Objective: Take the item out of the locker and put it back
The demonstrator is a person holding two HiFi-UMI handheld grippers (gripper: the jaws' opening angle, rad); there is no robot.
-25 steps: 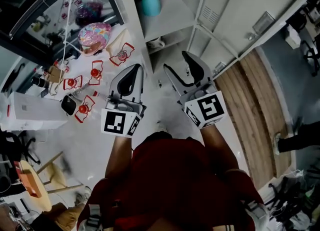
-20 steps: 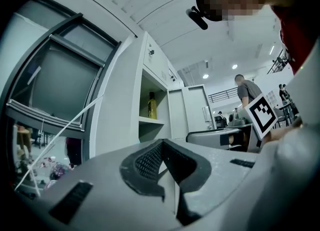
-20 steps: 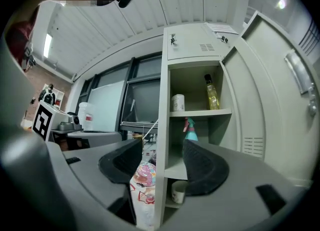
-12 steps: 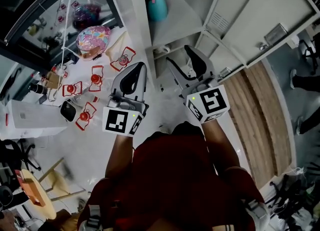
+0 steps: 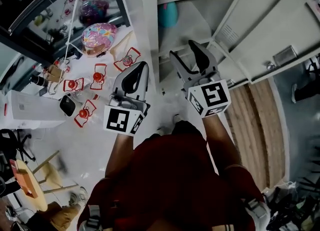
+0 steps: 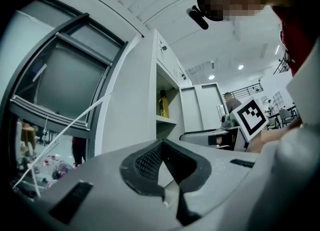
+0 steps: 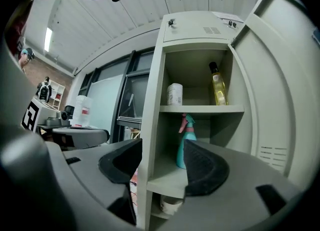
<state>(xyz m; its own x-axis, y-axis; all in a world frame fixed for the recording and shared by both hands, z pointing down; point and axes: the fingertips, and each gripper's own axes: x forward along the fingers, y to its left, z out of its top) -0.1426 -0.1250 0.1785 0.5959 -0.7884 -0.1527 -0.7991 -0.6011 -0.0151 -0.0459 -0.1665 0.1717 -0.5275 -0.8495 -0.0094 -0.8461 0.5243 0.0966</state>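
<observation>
The grey locker point(image 7: 200, 109) stands open in front of me. Its upper shelf holds a white can point(image 7: 174, 94) and a yellow bottle point(image 7: 216, 85). A teal spray bottle point(image 7: 184, 145) point(image 5: 167, 14) stands on the middle shelf, and a white cup point(image 7: 172, 205) sits below it. My right gripper point(image 5: 184, 51) point(image 7: 162, 162) is open and empty, short of the locker's front edge, with its jaws framing the spray bottle from a distance. My left gripper point(image 5: 140, 67) point(image 6: 161, 160) is shut on nothing, held left of the locker's side wall.
The locker door point(image 5: 280, 20) swings out to the right. Left of the locker, a white table point(image 5: 65, 135) carries red-trimmed items, a colourful round object point(image 5: 97, 36) and a white box point(image 5: 30, 110). A wooden floor strip point(image 5: 255, 125) runs at the right.
Both grippers have moved a little forward toward the locker, and more of its upper shelf shows in the head view. Neither gripper's jaws have changed.
</observation>
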